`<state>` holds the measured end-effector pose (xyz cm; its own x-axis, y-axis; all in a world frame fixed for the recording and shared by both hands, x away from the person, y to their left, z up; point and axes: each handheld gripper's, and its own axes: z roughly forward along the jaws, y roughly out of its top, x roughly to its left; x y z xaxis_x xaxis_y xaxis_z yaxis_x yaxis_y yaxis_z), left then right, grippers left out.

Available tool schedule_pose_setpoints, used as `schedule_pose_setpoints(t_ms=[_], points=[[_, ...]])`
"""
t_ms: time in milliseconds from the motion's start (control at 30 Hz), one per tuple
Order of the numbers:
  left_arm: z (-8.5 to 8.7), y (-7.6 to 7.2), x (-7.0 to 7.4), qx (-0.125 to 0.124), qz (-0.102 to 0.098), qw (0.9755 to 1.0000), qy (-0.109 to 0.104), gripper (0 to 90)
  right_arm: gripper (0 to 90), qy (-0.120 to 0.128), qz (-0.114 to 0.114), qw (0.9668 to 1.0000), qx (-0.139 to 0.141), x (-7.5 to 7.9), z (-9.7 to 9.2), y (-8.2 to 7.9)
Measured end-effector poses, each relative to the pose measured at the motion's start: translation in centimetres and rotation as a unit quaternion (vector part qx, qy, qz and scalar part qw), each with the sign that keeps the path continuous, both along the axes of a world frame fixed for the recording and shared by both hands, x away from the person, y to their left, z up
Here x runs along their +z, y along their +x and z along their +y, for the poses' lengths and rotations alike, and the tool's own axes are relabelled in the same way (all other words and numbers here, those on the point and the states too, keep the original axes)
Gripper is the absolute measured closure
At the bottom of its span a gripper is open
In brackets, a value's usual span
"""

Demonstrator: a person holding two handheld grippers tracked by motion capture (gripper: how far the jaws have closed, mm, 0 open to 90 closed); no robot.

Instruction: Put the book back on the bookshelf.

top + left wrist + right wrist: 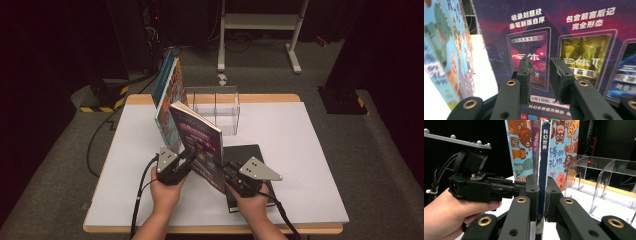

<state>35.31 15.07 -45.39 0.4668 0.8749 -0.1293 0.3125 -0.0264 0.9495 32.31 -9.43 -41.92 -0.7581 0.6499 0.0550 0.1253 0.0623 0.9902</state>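
bench (310, 165): white top, carries everything below
clear rack (215, 107): acrylic, dividers, far centre of bench, just behind the books
blue picture book (167, 100): upright, tilted, near edge on bench, left of purple magazine
purple magazine (200, 145): upright on its lower edge, mid-bench, leaning towards the picture book
black book (250, 152): flat on bench, under right hand
right tool (541, 195): jaws clamped on the magazine's spine
left tool (540, 75): jaws narrow but apart, nothing between them, aimed at the magazine's cover just ahead
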Motion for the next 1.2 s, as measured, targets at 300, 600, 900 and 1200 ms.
schedule_pose_setpoints(t_ms=[300,600,900,1200], points=[[-0.6,1.5,-0.1,-0.007,0.006,0.9999,0.005,69.0,83.5,0.005,-0.01,0.9999,-0.005,-0.2,0.5,0.4],[0.5,-0.6,0.2,-0.03,-0.002,0.9993,-0.02,57.8,83.0,-0.003,-0.008,0.9998,-0.016,-1.4,-0.1,-0.2],[0.6,-3.8,1.8,-0.061,-0.039,0.9965,-0.041,44.7,83.0,-0.008,-0.009,0.9998,-0.017,-2.1,-0.1,-0.8],[-1.4,-5.6,3.6,-0.109,-0.064,0.9907,-0.05,32.5,82.7,-0.018,-0.018,0.9996,-0.007,-2.5,0.1,-1.6]])
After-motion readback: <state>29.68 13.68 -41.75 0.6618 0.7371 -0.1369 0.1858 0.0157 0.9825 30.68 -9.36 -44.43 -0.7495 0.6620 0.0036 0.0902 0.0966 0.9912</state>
